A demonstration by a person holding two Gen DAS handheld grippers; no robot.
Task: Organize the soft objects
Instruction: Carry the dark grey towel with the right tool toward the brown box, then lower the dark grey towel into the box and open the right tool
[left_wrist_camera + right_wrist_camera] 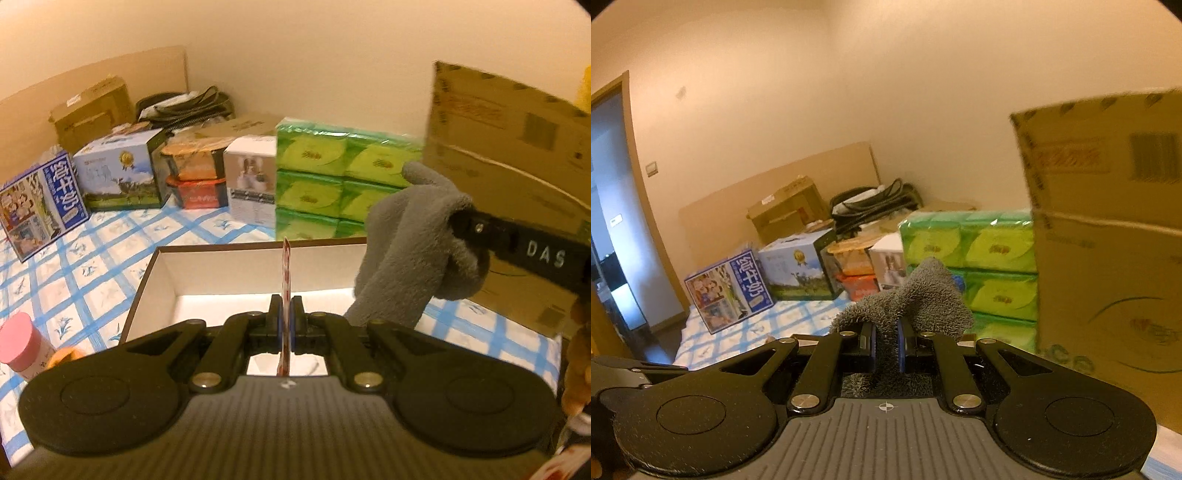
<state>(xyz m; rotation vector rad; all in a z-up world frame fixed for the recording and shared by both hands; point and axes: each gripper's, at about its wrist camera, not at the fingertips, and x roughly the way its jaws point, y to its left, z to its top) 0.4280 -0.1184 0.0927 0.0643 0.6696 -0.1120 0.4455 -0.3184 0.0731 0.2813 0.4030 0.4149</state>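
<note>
My left gripper is shut on a thin red-and-white flat item, seen edge-on, so I cannot tell what it is. It stands above an open box with a white inside on the blue-checked sheet. My right gripper is shut on a grey fuzzy cloth that bulges past its fingertips. In the left wrist view the grey cloth hangs over the box's right end. The right gripper comes in there from the right, its tips buried in the pile.
Green tissue packs are stacked behind the box, beside a tall cardboard carton. Printed boxes line the far side of the checked sheet. A pink-lidded jar stands near left. A doorway opens at left.
</note>
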